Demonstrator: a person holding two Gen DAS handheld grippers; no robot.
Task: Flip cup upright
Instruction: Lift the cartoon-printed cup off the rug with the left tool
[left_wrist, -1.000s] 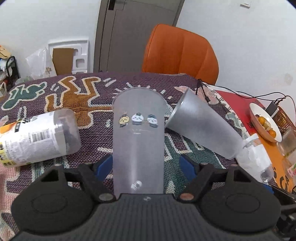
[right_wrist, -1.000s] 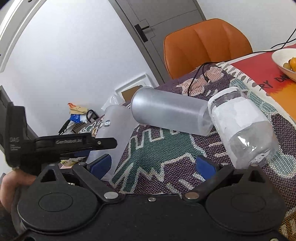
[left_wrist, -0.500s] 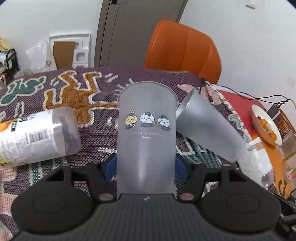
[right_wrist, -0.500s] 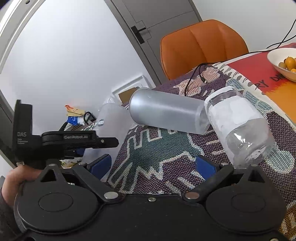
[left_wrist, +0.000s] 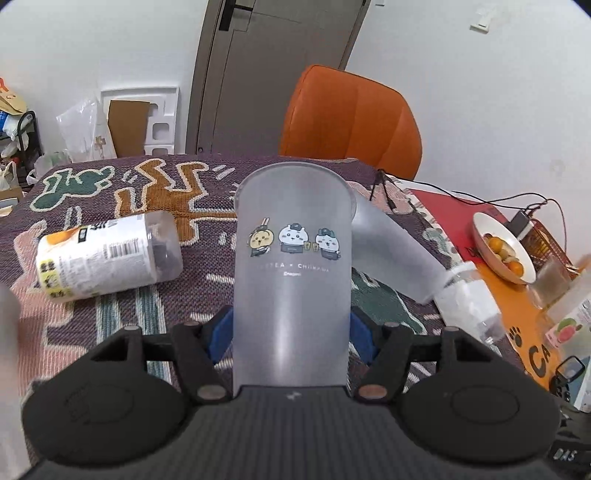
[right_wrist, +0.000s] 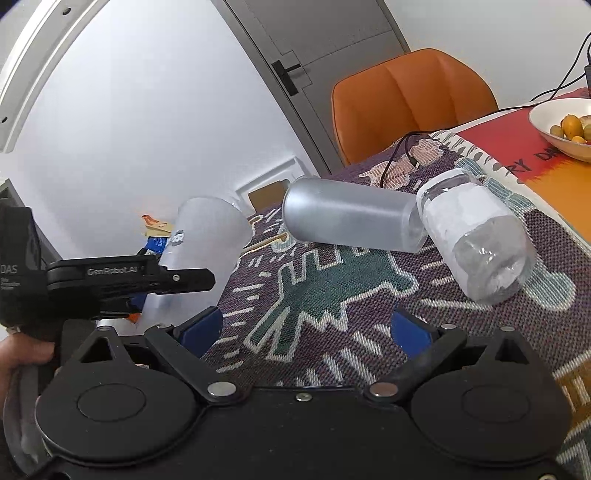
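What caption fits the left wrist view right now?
Left gripper shut on the frosted cartoon cup, lifted over the patterned tablecloth among toppled cups.

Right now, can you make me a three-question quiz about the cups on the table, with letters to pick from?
1. Where is the cartoon cup?
A. inside the fruit bowl
B. between the left gripper's blue pads
C. on the orange chair

2. How many cartoon animals are printed on it?
A. one
B. five
C. three

3. How does the plain frosted cup sit?
A. on its side
B. standing upright
C. stacked inside another cup

Answers:
1 B: both pads press its sides in the left wrist view.
2 C: three little figures stand in a row on its wall.
3 A: it lies across the patterned tablecloth, its mouth against the white-labelled bottle.
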